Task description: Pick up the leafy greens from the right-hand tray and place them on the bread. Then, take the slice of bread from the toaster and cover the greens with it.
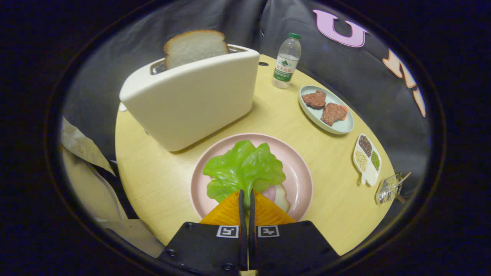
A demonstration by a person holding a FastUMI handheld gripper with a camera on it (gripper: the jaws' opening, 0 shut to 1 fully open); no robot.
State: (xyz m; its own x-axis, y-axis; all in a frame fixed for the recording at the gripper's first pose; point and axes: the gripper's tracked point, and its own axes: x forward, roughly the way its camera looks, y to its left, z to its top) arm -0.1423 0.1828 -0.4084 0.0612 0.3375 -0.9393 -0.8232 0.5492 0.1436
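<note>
My gripper is shut on the stem end of the leafy greens, its orange fingers pressed together on it. The green leaf spreads ahead of the fingers over the pink plate. Under the leaf lies a bread slice with a pink layer on it, mostly hidden. Beyond the plate stands a white toaster with a second bread slice sticking up out of its slot.
A light-blue tray with two brown meat pieces sits to the right of the toaster. A water bottle stands behind it. A small divided dish of grains and a metal item lie near the round table's right edge.
</note>
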